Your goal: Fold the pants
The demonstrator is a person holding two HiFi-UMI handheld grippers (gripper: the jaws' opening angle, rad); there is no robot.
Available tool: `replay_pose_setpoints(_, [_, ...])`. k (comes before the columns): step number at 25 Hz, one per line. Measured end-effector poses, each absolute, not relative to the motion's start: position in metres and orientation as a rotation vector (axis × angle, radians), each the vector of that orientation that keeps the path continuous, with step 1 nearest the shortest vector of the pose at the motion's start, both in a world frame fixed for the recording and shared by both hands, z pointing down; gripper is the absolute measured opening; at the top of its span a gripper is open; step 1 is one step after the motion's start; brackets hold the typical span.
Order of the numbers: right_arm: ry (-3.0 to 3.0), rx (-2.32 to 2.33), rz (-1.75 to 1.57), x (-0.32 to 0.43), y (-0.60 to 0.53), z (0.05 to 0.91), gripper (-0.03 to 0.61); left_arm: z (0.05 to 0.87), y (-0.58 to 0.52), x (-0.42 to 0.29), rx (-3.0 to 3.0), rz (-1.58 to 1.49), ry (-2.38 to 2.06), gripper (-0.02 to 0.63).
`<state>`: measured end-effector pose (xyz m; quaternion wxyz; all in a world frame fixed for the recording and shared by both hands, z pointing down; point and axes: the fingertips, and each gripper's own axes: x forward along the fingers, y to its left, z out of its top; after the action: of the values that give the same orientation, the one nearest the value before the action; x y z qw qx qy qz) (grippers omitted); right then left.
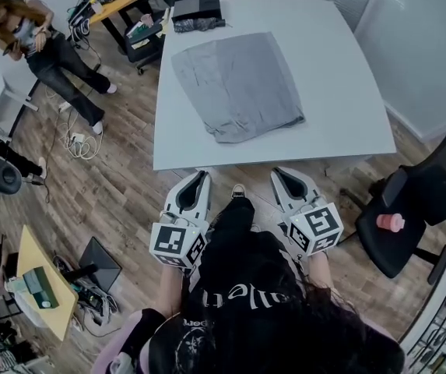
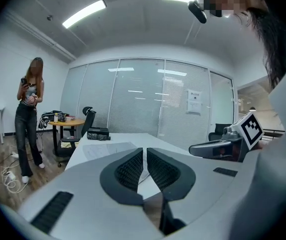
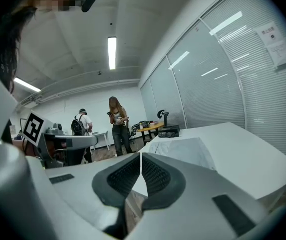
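We're at the near edge of the white table (image 1: 339, 68), and the grey pants (image 1: 238, 84) lie spread flat on its top, towards the left side, one end pointing at us. The left gripper (image 1: 204, 174) hangs just short of that near edge, jaws pressed together with nothing between them. The right gripper (image 1: 278, 171) sits level with it, also closed and empty, well apart from the cloth. Each carries its cube of black-and-white square markers. At the table's far end we see a black box (image 1: 196, 6) with a dark bundle (image 1: 199, 24) touching it. A paper notice (image 2: 195, 101) hangs on the glass wall beyond the table, its print too small to read. White lettering (image 1: 234, 294) on our black shirt shows upside down; we can't make it out.
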<state>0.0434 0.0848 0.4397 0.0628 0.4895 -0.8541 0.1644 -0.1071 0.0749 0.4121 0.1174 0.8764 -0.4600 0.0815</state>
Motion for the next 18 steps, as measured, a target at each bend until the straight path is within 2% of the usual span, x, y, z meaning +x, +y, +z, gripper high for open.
replay_pose_setpoints(13, [-2.485, 1.543, 0.530, 0.070, -0.011, 0.469, 0.028, 0.502, -0.011, -0.105, 2.462, 0.436, -1.209, 0.044])
replay_pose_setpoints(18, [-2.402, 1.566, 0.572, 0.081, -0.043, 0.489, 0.028, 0.534, -0.038, -0.106, 2.403, 0.474, -1.137, 0.074])
